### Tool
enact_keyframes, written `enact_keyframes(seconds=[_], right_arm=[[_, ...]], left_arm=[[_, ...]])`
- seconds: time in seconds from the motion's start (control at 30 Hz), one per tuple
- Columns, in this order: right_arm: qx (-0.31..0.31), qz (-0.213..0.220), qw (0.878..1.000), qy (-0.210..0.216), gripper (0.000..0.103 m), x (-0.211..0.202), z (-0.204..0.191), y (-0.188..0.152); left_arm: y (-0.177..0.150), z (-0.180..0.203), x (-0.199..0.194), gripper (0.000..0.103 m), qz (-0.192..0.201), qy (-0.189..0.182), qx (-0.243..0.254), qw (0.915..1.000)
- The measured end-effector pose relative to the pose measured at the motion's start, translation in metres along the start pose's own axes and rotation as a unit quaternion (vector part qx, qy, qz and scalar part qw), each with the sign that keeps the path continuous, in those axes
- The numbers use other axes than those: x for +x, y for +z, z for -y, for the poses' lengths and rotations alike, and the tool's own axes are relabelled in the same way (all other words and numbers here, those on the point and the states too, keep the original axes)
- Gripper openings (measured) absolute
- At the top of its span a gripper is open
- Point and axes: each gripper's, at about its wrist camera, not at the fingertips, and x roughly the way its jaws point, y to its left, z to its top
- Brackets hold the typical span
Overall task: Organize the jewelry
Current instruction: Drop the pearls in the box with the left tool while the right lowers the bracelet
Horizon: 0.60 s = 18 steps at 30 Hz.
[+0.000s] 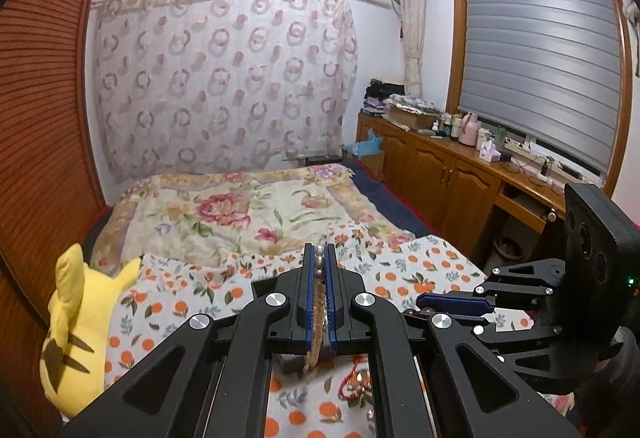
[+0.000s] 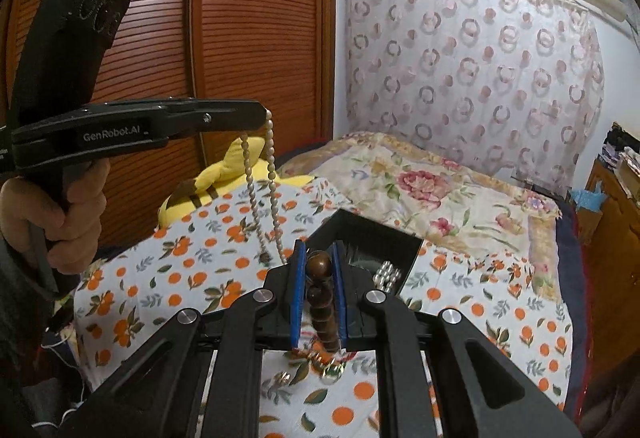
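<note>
The left gripper point(image 1: 319, 252) is closed on a pearl strand point(image 1: 319, 262): three pearls show between the blue pads point(image 1: 307, 302), and the strand runs back along the gap and hangs below. The right gripper point(image 1: 424, 302) sits just to the right, low, over the orange-print sheet point(image 1: 420, 270). A yellow plush point(image 1: 80, 326) lies at the left edge of the bed point(image 1: 224, 205).

We see pale pearls point(image 2: 272, 173), dark brown wooden beads point(image 2: 320, 294), an orange-fruit-print white sheet point(image 2: 224, 250) below our claws, and a yellow plush point(image 1: 76, 326).
</note>
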Motion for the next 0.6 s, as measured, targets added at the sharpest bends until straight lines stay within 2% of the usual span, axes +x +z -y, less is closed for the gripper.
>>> enact_keyframes(seconds=[0.37,0.6], right_arm=[[0.013,0.02,1.0,0.007,0.015,0.017,0.03,0.022],[0.035,0.024,0.999,0.024,0.015,0.033,0.055,0.028]], left_arm=[[0.044,-0.01,0.025,0.004,0.014,0.006,0.003,0.9999],[0.053,-0.021,0.049,0.004,0.004,0.01,-0.001,0.9999]])
